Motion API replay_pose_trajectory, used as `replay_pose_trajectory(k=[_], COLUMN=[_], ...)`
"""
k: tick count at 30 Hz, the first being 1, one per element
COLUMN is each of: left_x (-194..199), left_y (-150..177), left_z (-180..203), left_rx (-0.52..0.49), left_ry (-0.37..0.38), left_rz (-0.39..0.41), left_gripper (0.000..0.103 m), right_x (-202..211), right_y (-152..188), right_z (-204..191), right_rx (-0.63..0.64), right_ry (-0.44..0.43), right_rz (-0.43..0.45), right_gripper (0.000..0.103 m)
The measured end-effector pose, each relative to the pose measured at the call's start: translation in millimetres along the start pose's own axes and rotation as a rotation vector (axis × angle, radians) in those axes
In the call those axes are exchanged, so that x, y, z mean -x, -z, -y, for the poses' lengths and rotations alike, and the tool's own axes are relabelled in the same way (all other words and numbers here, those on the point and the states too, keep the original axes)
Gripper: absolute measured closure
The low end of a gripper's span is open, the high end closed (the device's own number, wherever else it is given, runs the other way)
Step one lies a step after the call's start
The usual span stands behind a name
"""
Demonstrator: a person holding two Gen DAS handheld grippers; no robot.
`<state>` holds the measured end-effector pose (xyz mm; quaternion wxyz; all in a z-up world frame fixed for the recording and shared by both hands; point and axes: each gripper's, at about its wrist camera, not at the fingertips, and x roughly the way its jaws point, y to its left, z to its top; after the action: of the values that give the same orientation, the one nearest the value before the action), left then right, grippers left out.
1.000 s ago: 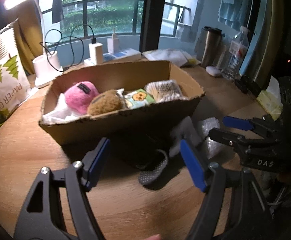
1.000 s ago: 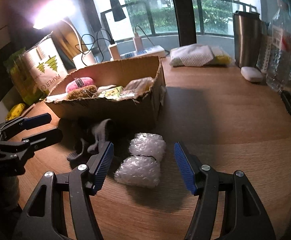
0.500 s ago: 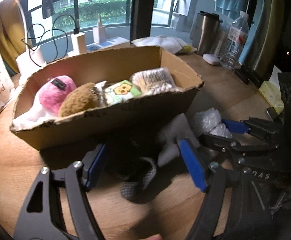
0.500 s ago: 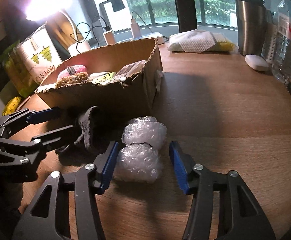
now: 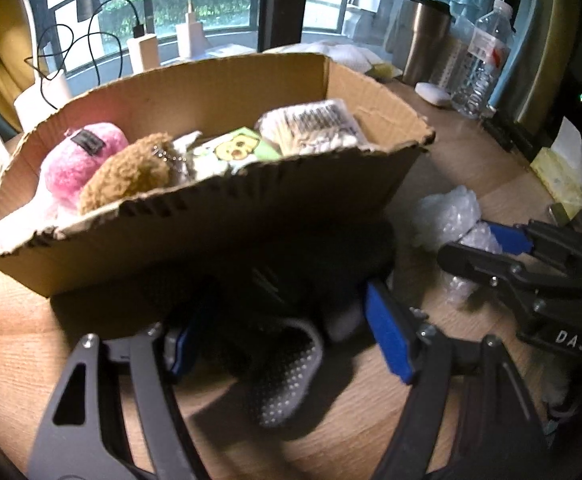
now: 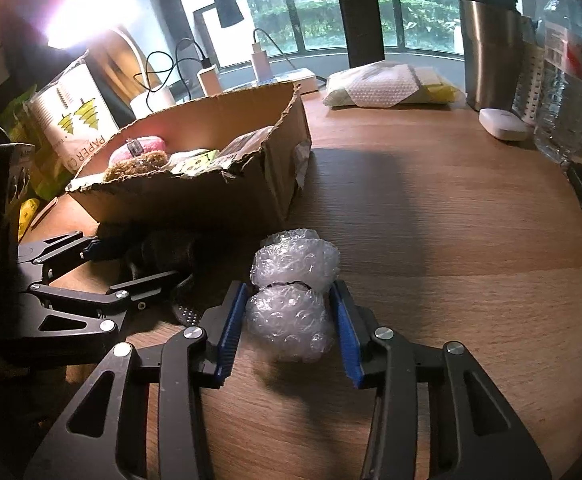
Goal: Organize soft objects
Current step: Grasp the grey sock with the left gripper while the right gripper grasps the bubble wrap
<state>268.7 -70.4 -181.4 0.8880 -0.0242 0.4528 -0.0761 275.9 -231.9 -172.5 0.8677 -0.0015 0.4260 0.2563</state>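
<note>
Closing around the bubble-wrap bundle (image 6: pixel 289 300) near the cardboard box's (image 6: pixel 251 196) front corner, the right gripper (image 6: pixel 287 328) risks squeezing it out sideways, while the spread, empty left gripper (image 5: pixel 287 344) straddles the dark sock (image 5: pixel 283 364) and may snag the box wall.

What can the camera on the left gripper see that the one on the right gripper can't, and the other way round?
Only the left wrist view shows the dark sock's dotted sole up close between the left gripper and its wide-set jaws.

Only the right wrist view shows the right gripper from behind, jaws closing around the bubble wrap bundle, plus the paper-cup pack.

Both show the cardboard box, its pink plush, the steel tumbler and the water bottle.
</note>
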Motion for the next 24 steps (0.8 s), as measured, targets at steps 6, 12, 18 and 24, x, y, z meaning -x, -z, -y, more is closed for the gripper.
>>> replay_pose_trajectory(k=[6, 12, 18, 24], left_x=[6.4, 23.6, 47.7, 73.5], left_y=[2.8, 13.0, 19.8, 26.3], left_z=[-4.9, -10.7, -17.9, -22.9], left_rx=[-0.011, 0.0, 0.014, 0.017], left_ry=[0.019, 0.048, 0.056, 0.056], left_rz=[0.006, 0.028, 0.072, 0.116], left_gripper=[0.063, 0.068, 0.068, 0.068], right_x=[9.9, 22.4, 33.7, 44.4], right_y=[-1.2, -5.0, -6.2, -7.4], right_z=[-2.6, -12.5, -27.7, -43.8], right_rx=[0.001, 0.019, 0.043, 0.069], right_ry=[0.008, 0.018, 0.026, 0.027], right_rz=[0.018, 0.043, 0.06, 0.078], right_gripper=[0.058, 0.058, 0.058, 0.058])
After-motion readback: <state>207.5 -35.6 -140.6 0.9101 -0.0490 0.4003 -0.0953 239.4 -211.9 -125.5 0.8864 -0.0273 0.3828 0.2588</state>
